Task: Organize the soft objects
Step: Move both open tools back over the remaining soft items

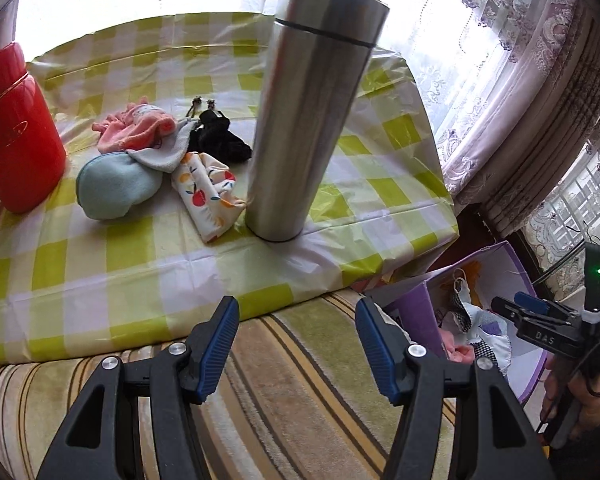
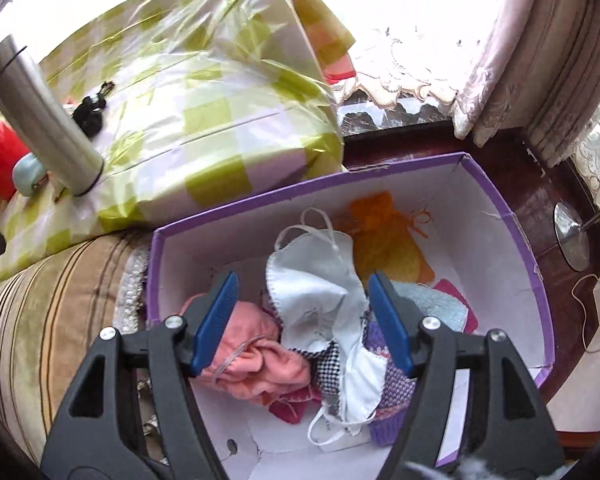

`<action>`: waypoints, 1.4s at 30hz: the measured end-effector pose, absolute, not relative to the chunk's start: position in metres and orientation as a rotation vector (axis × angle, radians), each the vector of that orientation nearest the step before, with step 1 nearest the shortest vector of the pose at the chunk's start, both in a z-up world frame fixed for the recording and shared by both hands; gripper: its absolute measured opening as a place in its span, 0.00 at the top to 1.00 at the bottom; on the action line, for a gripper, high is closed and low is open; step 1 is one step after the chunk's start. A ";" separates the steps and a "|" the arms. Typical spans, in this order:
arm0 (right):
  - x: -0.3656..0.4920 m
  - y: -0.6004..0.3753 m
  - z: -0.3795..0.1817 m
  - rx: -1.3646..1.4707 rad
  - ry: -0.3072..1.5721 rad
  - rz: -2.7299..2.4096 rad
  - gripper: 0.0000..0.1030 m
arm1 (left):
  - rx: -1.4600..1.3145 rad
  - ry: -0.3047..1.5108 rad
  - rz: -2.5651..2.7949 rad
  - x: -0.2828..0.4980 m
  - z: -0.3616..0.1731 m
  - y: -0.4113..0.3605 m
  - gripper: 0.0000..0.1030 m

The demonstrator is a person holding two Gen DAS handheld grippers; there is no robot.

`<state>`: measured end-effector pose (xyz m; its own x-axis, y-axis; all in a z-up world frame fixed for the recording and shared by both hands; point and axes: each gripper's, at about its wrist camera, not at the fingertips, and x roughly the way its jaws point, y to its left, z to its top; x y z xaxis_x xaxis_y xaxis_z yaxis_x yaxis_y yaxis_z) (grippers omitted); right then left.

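On the green-checked table [image 1: 140, 264] lie a pink cloth [image 1: 136, 128], a light blue pouch [image 1: 116, 188], a grey-white cloth [image 1: 166, 152], a fruit-print pouch [image 1: 206, 192] and a black pouch [image 1: 220, 140]. My left gripper [image 1: 298, 344] hovers open and empty over the striped cushion, short of the table. My right gripper [image 2: 302, 312] stands open above the purple box [image 2: 300, 192]. A white face mask [image 2: 320, 292] lies loose beneath it on a pink cloth [image 2: 256, 352], a purple knit [image 2: 396, 392] and an orange pouch [image 2: 384, 240]. The pads touch nothing.
A tall steel flask [image 1: 312, 112] stands near the table's front edge beside the fruit-print pouch. A red jar [image 1: 16, 132] stands at the left. The striped cushion [image 1: 300, 380] lies between table and box. Curtains [image 1: 520, 100] and a metal stand base [image 2: 572, 236] are at the right.
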<state>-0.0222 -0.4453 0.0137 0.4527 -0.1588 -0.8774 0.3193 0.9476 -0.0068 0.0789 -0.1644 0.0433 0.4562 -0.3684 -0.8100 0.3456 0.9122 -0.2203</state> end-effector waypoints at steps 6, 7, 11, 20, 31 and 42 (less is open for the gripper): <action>-0.014 -0.404 0.037 0.084 1.010 -0.175 0.31 | -0.100 1.004 -0.357 0.096 0.040 -0.109 0.41; -0.013 -0.395 0.042 0.081 0.997 -0.161 0.31 | -0.106 0.999 -0.344 0.099 0.040 -0.101 0.41; -0.002 -0.360 0.052 0.053 0.971 -0.067 0.31 | -0.114 0.986 -0.298 0.110 0.038 -0.073 0.41; 0.022 -0.273 0.055 -0.065 0.957 0.123 0.31 | -0.100 0.974 -0.257 0.139 0.032 -0.039 0.41; 0.057 -0.195 0.045 -0.155 0.949 0.212 0.31 | -0.068 0.978 -0.271 0.197 0.020 -0.025 0.41; 0.103 -0.135 0.029 -0.298 0.900 0.217 0.31 | -0.095 1.024 -0.334 0.251 -0.003 -0.023 0.41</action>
